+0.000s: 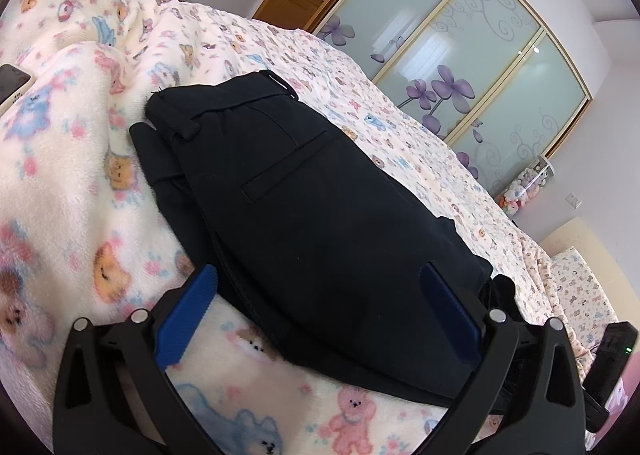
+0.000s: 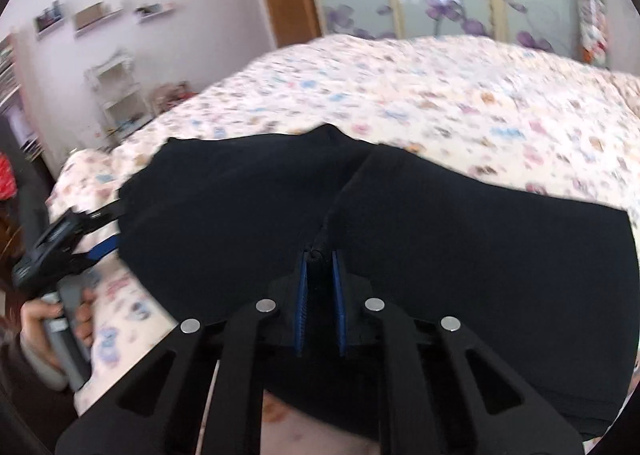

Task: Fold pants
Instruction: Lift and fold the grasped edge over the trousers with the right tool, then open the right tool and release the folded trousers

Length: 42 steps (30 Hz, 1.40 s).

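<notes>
Right gripper [image 2: 320, 255] is clamped on a pinch of the black pants [image 2: 440, 255], at the ridge where the seam runs up. Left gripper [image 1: 320, 295] stands wide apart, straddling the folded end, pads not pressing; the waistband lies further up the bed [image 1: 420, 143]. The pants sit part-folded on the bear-print blanket [image 1: 80, 183]. My call: keep the pinch tight, lift just enough to clear the fleece, lay the layer square, and use the left to pin the edge. Wardrobe doors [image 1: 500, 67] behind are irrelevant.
</notes>
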{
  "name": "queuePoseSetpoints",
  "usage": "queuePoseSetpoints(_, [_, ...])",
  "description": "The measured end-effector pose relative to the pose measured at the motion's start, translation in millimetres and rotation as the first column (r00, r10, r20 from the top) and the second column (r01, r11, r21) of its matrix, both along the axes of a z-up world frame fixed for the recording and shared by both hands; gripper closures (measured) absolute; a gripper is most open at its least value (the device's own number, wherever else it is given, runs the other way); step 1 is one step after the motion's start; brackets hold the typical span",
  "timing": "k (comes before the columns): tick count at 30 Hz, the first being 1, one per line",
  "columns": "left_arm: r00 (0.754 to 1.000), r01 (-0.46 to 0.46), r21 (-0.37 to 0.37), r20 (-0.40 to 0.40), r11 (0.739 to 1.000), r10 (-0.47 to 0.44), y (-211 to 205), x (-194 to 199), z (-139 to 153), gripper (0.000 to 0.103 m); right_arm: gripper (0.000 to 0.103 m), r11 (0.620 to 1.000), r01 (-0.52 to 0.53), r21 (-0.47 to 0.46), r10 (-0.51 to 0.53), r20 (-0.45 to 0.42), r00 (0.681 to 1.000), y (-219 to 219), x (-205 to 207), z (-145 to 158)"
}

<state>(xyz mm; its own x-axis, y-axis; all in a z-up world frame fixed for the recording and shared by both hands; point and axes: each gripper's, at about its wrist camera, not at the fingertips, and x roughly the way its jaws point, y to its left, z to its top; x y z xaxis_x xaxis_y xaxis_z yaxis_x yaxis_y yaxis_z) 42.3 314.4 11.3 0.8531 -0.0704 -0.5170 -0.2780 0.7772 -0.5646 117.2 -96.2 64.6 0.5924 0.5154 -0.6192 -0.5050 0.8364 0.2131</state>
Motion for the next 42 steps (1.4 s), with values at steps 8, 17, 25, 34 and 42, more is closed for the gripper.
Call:
queuePoseSetpoints(8, [1.000,0.000,-0.002,0.002,1.000,0.000,0,0,-1,0.002,0.090,0.984,-0.057,-0.170,0.055,-0.016,0.998,27,-7,-26])
queuePoseSetpoints(17, [0.995,0.031,-0.150,0.100,0.988,-0.016,16,-16,15,0.002,0.074,0.940,-0.057,-0.335,0.072,0.033,0.997,50,-19,-34])
queuePoseSetpoints(25, [0.979,0.161,-0.444,0.188,0.881,-0.084,55,-27,13,0.002,0.032,0.998,-0.055,0.008,0.055,0.033,0.998,-10,-37,-2])
queuePoseSetpoints(34, [0.987,0.157,-0.423,0.032,0.892,-0.159,46,-3,1,0.002,0.031,0.990,-0.009,0.139,0.009,0.005,1.000,-51,-26,5])
queuePoseSetpoints(42, [0.977,0.056,-0.419,-0.164,0.906,-0.136,44,22,-11,0.002,0.030,0.982,0.031,0.185,-0.027,-0.024,0.999,-78,-12,-2])
